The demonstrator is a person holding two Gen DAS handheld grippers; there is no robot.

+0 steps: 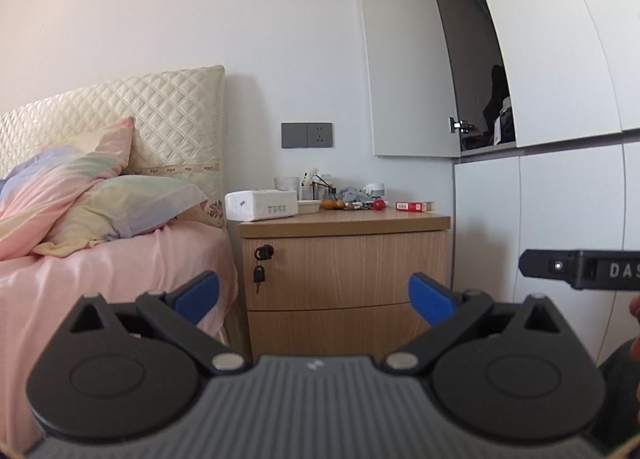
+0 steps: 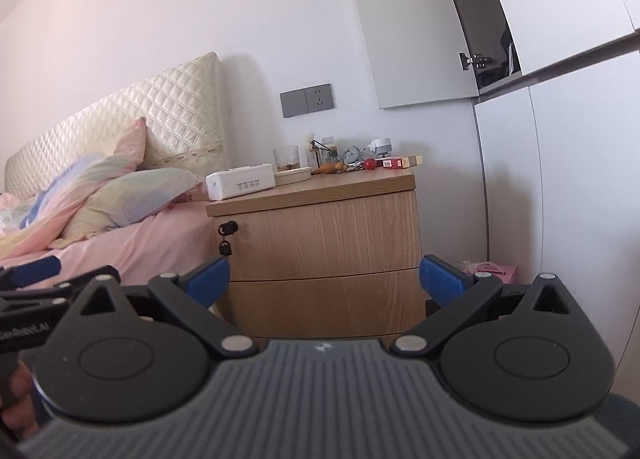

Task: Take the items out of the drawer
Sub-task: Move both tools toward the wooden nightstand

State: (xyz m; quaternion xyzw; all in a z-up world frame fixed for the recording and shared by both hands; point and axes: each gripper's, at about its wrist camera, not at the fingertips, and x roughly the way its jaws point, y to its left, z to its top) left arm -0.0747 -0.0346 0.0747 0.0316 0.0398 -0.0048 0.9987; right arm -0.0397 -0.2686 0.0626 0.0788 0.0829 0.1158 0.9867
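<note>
A light wooden bedside cabinet (image 1: 344, 263) (image 2: 320, 235) stands ahead between a bed and a white wardrobe. It has two closed drawer fronts, the upper drawer (image 1: 348, 267) (image 2: 324, 235) with a lock and a small black padlock (image 1: 259, 273) (image 2: 225, 248) hanging at its left edge, and the lower drawer (image 1: 332, 331) (image 2: 324, 305) beneath. My left gripper (image 1: 314, 295) is open and empty, held some way in front of the cabinet. My right gripper (image 2: 325, 279) is also open and empty, level with the seam between the drawers.
The cabinet top carries a white tissue box (image 1: 262, 205) (image 2: 240, 181), a glass, small bottles, a red ball and a red box (image 1: 414, 206). A bed with pink sheet (image 1: 100, 271) and pillows lies left. A wardrobe door (image 1: 408, 59) hangs open above right. A pink item (image 2: 494, 271) lies on the floor.
</note>
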